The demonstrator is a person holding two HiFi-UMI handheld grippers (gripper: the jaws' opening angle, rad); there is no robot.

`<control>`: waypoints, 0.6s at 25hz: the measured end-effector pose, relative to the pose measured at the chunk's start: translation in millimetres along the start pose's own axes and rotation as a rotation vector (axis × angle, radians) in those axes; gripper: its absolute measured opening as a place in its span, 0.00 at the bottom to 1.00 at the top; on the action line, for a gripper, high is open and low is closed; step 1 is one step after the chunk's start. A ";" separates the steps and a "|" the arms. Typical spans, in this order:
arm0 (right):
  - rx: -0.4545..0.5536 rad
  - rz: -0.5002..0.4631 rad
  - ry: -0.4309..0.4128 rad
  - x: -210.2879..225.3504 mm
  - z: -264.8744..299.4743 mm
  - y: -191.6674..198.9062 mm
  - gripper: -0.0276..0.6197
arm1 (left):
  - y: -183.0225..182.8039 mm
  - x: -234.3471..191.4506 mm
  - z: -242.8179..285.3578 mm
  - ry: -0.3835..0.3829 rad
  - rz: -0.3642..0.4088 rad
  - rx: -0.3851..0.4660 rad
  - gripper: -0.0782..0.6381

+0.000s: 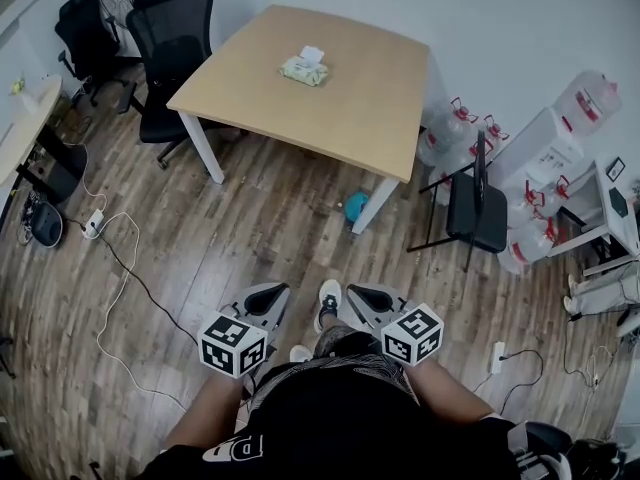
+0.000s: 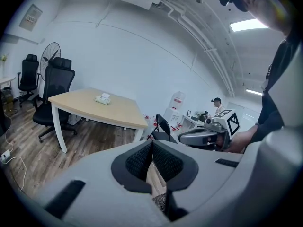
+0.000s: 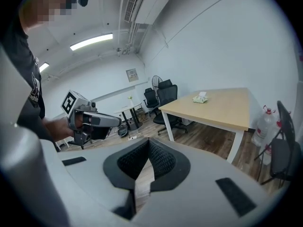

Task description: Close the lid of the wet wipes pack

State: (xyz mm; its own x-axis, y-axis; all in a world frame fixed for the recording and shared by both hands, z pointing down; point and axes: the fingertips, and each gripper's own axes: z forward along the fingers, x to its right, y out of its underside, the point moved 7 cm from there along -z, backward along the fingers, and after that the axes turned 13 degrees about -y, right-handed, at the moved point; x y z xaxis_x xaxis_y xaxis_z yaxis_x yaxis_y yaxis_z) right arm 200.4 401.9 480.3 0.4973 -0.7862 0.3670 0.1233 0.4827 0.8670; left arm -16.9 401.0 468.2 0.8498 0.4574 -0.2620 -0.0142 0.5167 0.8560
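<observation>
The wet wipes pack (image 1: 305,68) lies on the far half of a light wooden table (image 1: 350,108), with its lid up and a white wipe sticking out of the top. It looks small and distant in the left gripper view (image 2: 102,98) and the right gripper view (image 3: 200,98). Both grippers are held low in front of the person's body, well short of the table and over the wood floor. My left gripper (image 1: 266,292) is shut with nothing in it, its pads (image 2: 142,157) meeting. My right gripper (image 1: 360,294) is shut and empty too, pads (image 3: 158,157) together.
Two black office chairs (image 1: 168,48) and a fan stand left of the table. A black folding chair (image 1: 470,203) and several water bottles (image 1: 590,103) stand to its right. Cables and a power strip (image 1: 93,224) trail over the floor at left. A teal object (image 1: 355,206) lies by a table leg.
</observation>
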 end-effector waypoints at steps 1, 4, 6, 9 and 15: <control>0.000 0.005 -0.003 3.5 3.7 -1.1 0.05 | -1.3 -3.3 3.2 -0.002 -0.003 0.000 0.13; 0.000 0.017 -0.016 17.0 14.7 -4.7 0.05 | -4.4 -10.9 14.2 -0.008 -0.004 -0.008 0.13; 0.009 0.024 -0.021 31.3 23.8 -10.1 0.05 | -8.8 -17.5 23.9 -0.013 0.003 -0.018 0.13; 0.038 0.038 -0.023 57.9 39.1 -22.9 0.05 | -17.7 -29.4 41.3 -0.021 0.010 -0.041 0.13; 0.079 0.044 -0.035 120.0 58.2 -63.7 0.05 | -64.6 -51.3 95.2 -0.031 0.020 -0.057 0.13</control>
State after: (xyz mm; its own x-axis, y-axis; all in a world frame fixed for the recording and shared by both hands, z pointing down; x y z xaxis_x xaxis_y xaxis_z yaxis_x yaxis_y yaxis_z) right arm 202.2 254.3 488.7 0.4701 -0.7788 0.4153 0.0331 0.4857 0.8735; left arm -9.4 275.2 468.9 0.8649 0.4461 -0.2301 -0.0611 0.5486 0.8339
